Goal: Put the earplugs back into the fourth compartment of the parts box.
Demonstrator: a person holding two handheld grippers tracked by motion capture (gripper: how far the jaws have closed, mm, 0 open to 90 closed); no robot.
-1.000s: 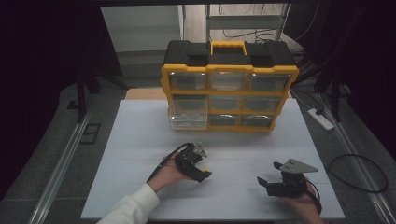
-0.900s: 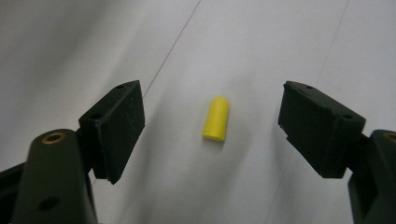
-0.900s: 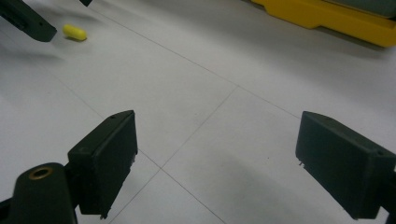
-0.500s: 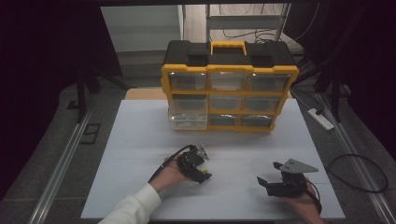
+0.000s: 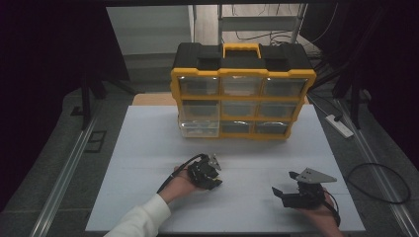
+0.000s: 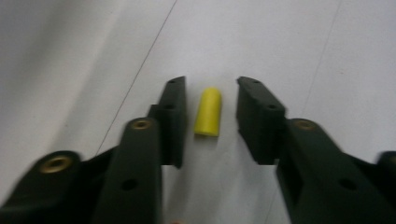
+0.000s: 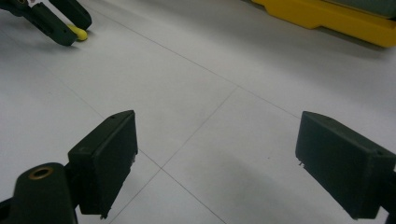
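Small yellow cylinder (image 6: 208, 112), lying on the white table (image 5: 148, 148) in front of the yellow drawer organizer (image 5: 242, 94), bracketed untouched by the left gripper (image 6: 208, 116), jaws spread apparently for pickup; right gripper (image 7: 215, 163) nearby, wide apart, idle.

No readable text anywhere

No letters, numbers, brand marks or signs can be made out: the yellow and black drawer cabinet (image 5: 242, 91) beyond the claws carries no legible label, and the small yellow piece (image 6: 208, 112) between the left claw's jaws is plain.
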